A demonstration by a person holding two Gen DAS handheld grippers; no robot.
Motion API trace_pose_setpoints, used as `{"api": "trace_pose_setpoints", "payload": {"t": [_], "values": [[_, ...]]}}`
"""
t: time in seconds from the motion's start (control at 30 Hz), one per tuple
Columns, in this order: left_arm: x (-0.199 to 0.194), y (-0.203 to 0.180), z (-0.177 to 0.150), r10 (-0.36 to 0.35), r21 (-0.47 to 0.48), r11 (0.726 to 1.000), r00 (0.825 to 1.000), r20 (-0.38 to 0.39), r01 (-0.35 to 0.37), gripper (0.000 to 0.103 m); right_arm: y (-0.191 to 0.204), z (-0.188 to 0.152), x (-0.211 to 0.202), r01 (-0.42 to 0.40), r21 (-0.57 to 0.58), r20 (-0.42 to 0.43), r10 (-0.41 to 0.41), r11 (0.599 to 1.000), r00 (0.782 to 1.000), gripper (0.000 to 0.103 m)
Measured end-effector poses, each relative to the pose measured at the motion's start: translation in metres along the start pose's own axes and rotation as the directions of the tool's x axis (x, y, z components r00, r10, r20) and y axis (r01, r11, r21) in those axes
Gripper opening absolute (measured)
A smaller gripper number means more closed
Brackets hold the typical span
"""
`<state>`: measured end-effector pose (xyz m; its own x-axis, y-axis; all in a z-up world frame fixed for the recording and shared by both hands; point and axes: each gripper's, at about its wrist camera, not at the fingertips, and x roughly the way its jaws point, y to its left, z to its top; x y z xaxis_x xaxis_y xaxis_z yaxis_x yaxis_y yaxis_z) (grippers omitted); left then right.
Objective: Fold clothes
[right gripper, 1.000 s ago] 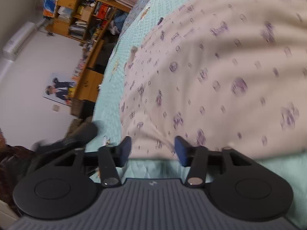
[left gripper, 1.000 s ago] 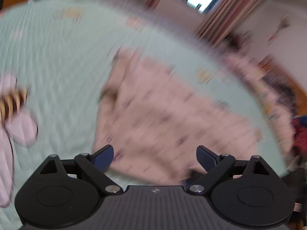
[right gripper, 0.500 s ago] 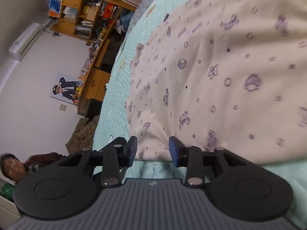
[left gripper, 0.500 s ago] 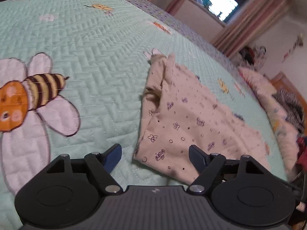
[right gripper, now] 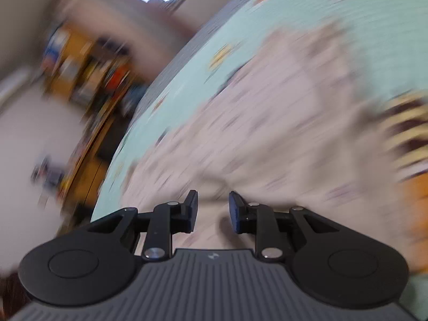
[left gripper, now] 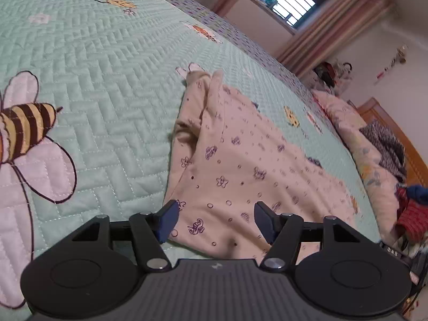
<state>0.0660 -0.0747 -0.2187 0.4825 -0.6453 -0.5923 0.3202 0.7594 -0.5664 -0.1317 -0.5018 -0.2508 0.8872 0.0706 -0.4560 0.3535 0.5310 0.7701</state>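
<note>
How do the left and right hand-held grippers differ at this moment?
The left hand-held gripper has its fingers spread wide; the right hand-held gripper has a narrower gap. The left view is sharp, with the pink printed garment lying flat on the green quilt; the right view is smeared by motion blur. Whether the right one pinches cloth cannot be told. Both point at the garment, near its edge.

The whole view is smeared by motion blur. The right gripper [right gripper: 212, 211] is seen with its blue-padded fingers [right gripper: 235, 212] parted, a narrow gap left between them, over a pale pink printed garment [right gripper: 281, 123]. The garment is spread on a mint-green quilted bedspread [right gripper: 374, 26]. A wooden bookshelf [right gripper: 88, 72] is glimpsed at left.
</note>
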Motion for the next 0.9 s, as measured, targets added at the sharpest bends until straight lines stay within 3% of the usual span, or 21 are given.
{"api": "trace_pose_setpoints", "payload": {"t": [0.07, 0.13, 0.17, 0.27, 0.33, 0.4, 0.47, 0.53, 0.63, 0.77, 0.83, 0.9], "values": [[0.003, -0.016, 0.000, -0.025, 0.046, 0.999, 1.000, 0.010, 0.025, 0.086, 0.006, 0.002, -0.007, -0.041, 0.007, 0.020, 0.041, 0.999, 0.999, 0.041], [0.009, -0.030, -0.002, -0.039, 0.092, 0.995, 0.999, 0.005, 0.038, 0.086, 0.011, 0.000, 0.002, -0.062, -0.011, -0.001, 0.062, 0.998, 0.998, 0.056], [0.017, -0.034, -0.006, -0.033, 0.114, 0.993, 0.999, -0.013, 0.035, 0.086, 0.013, -0.002, 0.009, -0.067, -0.021, -0.016, 0.067, 0.998, 0.998, 0.056], [0.030, -0.028, -0.015, 0.008, 0.145, 0.989, 0.999, -0.045, -0.001, 0.080, 0.018, -0.006, 0.029, -0.084, -0.052, -0.063, 0.081, 0.995, 0.995, 0.056], [0.020, -0.020, -0.011, -0.014, 0.106, 0.994, 0.999, -0.038, 0.018, 0.078, 0.001, 0.009, 0.023, -0.063, -0.004, -0.035, 0.063, 0.998, 0.997, 0.039], [0.007, -0.022, -0.001, -0.037, 0.097, 0.995, 0.999, -0.009, 0.038, 0.084, -0.018, 0.027, 0.007, -0.036, 0.055, 0.019, 0.035, 0.998, 0.999, 0.033], [-0.002, -0.034, 0.011, -0.064, 0.143, 0.988, 0.997, 0.040, 0.058, 0.093, -0.019, 0.039, -0.019, -0.021, 0.074, 0.098, 0.014, 0.997, 0.995, 0.043], [0.009, -0.051, 0.033, -0.069, 0.175, 0.983, 0.995, 0.069, 0.056, 0.094, -0.007, 0.047, -0.018, -0.041, 0.055, 0.137, 0.033, 0.998, 0.990, 0.062], [0.057, -0.068, 0.070, -0.025, 0.180, 0.984, 0.998, 0.060, 0.014, 0.094, 0.016, 0.058, 0.000, -0.085, 0.023, 0.166, 0.080, 0.996, 0.983, 0.071], [0.125, -0.068, 0.101, 0.092, 0.178, 0.980, 0.996, 0.000, -0.091, 0.089, 0.003, 0.076, 0.064, -0.072, 0.151, 0.124, 0.053, 0.986, 0.991, 0.070], [0.142, -0.054, 0.112, 0.161, 0.195, 0.968, 0.987, 0.002, -0.158, 0.089, -0.011, 0.091, 0.077, -0.010, 0.163, 0.115, -0.009, 0.987, 0.993, 0.060], [0.149, -0.030, 0.126, 0.188, 0.163, 0.969, 0.982, 0.008, -0.187, 0.086, -0.036, 0.113, 0.062, 0.034, 0.204, 0.186, -0.073, 0.978, 0.980, 0.052]]}}
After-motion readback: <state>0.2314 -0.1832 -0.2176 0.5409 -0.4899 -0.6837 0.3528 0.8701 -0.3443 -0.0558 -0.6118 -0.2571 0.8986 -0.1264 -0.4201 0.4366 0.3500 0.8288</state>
